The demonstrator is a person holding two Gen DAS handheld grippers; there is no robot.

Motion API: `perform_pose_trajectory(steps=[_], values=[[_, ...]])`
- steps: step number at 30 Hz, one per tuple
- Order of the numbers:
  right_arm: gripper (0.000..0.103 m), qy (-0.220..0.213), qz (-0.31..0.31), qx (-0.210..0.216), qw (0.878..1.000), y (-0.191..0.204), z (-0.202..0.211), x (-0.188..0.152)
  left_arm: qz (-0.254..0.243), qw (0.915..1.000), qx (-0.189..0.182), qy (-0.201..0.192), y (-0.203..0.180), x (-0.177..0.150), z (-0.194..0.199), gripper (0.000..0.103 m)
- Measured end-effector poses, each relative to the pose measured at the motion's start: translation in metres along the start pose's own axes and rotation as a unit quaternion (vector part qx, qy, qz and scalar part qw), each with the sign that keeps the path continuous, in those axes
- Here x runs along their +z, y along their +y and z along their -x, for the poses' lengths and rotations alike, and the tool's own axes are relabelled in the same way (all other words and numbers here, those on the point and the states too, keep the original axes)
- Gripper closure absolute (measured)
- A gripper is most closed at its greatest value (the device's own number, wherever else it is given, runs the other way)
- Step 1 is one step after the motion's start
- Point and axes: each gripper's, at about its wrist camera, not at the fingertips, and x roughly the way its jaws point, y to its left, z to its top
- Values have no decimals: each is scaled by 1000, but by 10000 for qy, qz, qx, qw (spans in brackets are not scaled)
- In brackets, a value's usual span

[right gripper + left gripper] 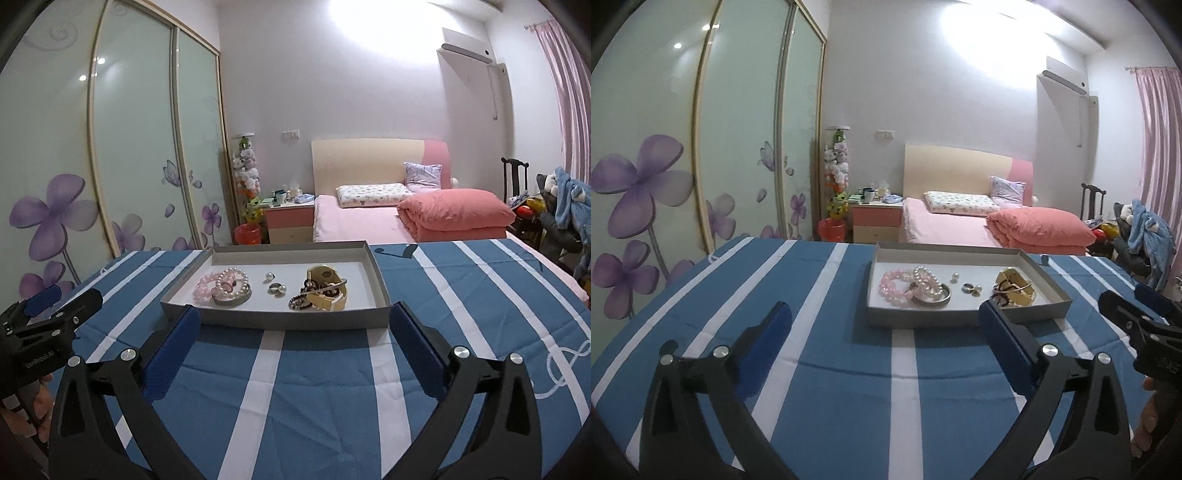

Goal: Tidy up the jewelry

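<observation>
**Looking over the jewelry tray with both grippers wide open**

Facing us is a table under a blue cloth with white stripes (317,387), the largest thing in our view. On it, toward the far edge, we see a shallow grey tray (280,319) with a white floor, and all the jewelry lies inside it.

Our left gripper (882,317) hangs above the cloth, just before the tray; its jaws stand wide apart and nothing is between them. Our right gripper (293,319) is in the same state: jaws fully spread, holding nothing, with the near wall of the tray showing between the blue pads. Neither gripper touches the tray.

Inside the tray, at the right side, we see a small wooden box (327,288) lying tilted, with dark bead bracelets (301,301) beside and over it. At the left side a pink bead bracelet (205,288) touches a white pearl bracelet (232,282), which rests on a metal bangle (232,300). Between these two groups are a ring (275,288) and a small pearl earring (269,276), each apart from the piles.
</observation>
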Motion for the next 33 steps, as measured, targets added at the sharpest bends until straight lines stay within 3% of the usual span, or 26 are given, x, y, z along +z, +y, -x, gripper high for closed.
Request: perform_pose_trajectory(steps=[12,33], values=[[2,-18,1,-261,9997,2,9,-15,-127,9998,179,-4,-5,-14,8,4],[2,-712,60,-145,9973,6,41,-26,-164,9981,204,-566,-10,-20,39,4]])
